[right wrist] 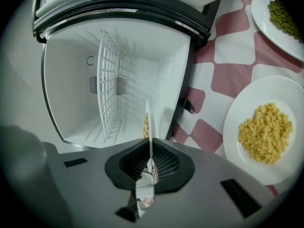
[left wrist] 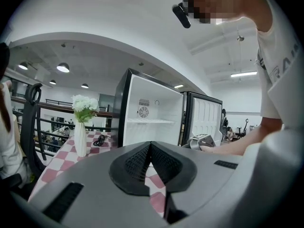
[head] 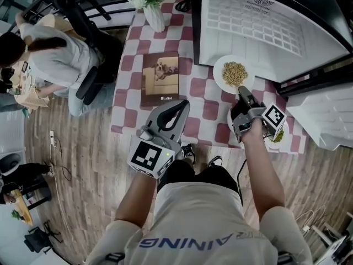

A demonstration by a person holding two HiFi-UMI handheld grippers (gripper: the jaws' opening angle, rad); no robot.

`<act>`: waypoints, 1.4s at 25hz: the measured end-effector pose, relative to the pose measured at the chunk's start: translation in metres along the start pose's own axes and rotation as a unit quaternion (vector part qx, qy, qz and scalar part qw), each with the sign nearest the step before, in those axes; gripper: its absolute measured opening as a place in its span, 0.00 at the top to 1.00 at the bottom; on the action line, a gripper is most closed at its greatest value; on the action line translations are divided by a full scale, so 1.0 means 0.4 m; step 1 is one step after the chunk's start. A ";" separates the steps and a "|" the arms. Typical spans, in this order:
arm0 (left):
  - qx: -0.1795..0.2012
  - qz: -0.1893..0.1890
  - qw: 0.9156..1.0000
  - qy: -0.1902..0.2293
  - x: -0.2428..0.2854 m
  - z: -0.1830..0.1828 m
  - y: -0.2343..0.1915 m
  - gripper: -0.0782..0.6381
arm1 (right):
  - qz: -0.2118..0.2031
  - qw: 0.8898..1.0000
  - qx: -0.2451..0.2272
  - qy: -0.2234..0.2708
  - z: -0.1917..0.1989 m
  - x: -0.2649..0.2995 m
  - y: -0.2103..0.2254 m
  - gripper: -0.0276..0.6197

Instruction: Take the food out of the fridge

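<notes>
Left hand-held gripper (left wrist: 150, 145): your jaws are together with nothing between them, tips over the near part of the bench (head: 207, 101).
Right hand-held gripper (right wrist: 149, 151): your jaws are clamped on the near rim of the plate (head: 234, 73).
Plate: holds tan grains and is level above the bench, just in front of the fridge (head: 259, 26).
Fridge: open, at the far right.

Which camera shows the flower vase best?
The left gripper view: the vase stands side-on, whole, flowers included. The head view shows the vase from above, at the frame's top edge. The right gripper view misses it.
</notes>
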State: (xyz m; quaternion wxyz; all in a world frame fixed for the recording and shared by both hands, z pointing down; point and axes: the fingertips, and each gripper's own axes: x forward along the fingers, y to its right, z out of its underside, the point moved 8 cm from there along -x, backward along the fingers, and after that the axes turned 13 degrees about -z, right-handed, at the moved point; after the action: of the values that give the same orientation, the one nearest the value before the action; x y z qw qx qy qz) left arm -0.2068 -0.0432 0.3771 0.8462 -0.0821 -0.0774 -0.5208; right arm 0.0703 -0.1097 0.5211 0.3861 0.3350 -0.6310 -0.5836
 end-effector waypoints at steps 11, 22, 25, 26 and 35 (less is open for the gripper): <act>-0.005 -0.036 0.999 0.006 -0.094 0.016 0.048 0.88 | 0.033 0.995 0.003 -0.093 0.141 -0.107 0.079 0.91; -0.012 -0.067 0.998 -0.001 -0.184 0.055 0.061 0.88 | 0.065 0.987 0.001 -0.148 0.237 -0.131 0.160 0.91; -0.014 -0.075 0.997 -0.002 -0.201 0.059 0.053 0.88 | 0.073 0.985 -0.001 -0.156 0.253 -0.128 0.181 0.91; -0.015 -0.078 0.997 -0.002 -0.206 0.060 0.049 0.88 | 0.075 0.984 -0.001 -0.159 0.258 -0.126 0.186 0.91; -0.019 -0.083 0.996 -0.011 -0.214 0.075 0.019 0.88 | 0.092 0.982 -0.005 -0.167 0.285 -0.109 0.213 0.91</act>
State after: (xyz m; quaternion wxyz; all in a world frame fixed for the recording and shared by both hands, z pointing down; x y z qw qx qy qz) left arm -0.2398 0.0412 0.3873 0.7974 -0.0974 -0.0828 -0.5897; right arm -0.0066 -0.0091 0.5992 0.3289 0.1711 -0.7119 -0.5964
